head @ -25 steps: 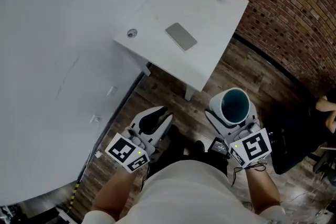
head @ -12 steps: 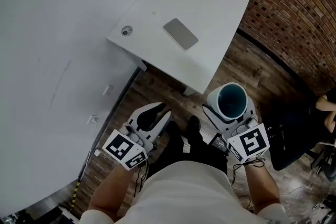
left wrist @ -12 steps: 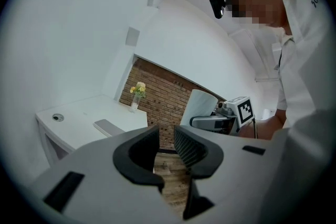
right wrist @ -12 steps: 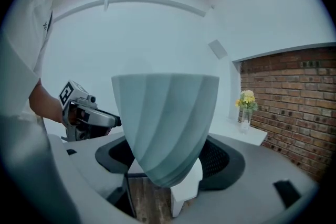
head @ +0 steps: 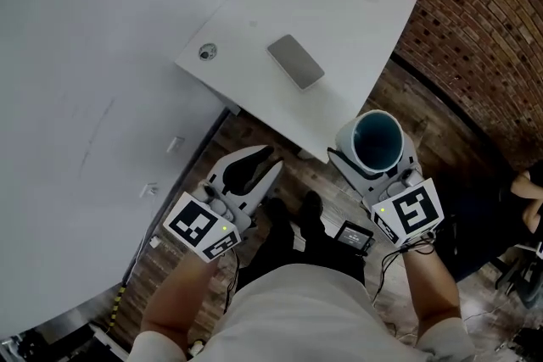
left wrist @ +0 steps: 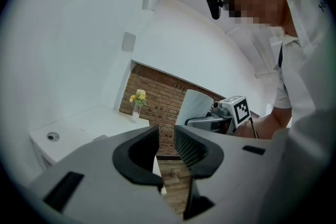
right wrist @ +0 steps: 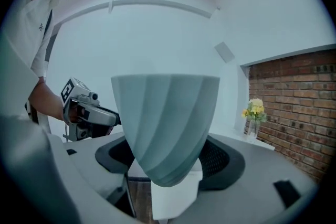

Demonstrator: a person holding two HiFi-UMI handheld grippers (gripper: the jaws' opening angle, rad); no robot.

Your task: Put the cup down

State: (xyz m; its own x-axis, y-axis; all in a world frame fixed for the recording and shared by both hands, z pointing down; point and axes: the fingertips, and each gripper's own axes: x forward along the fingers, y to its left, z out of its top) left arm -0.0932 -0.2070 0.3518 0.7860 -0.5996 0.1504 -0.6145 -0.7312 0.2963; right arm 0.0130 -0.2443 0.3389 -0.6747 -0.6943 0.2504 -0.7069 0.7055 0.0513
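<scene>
left hand-held gripper [left wrist: 165, 150] is slack, jaws apart with nothing between them. right hand-held gripper [right wrist: 168, 165] is clamped on the tapered lower body of the cup [head: 377, 140] — upright, over the floor, just short of the desk [head: 254, 21]. it looks rigid, light, smooth-ribbed, maybe chippable, so that low grip seems fine. no readable print on it.

held out side by side, left gripper [head: 257, 168] fingers stand slightly apart, right gripper [head: 376, 162] fingers clamp the cup [head: 377, 140].

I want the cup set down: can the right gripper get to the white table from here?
Probably yes: the right gripper holds the cup beside the table, at its near edge; that end is bare.
</scene>
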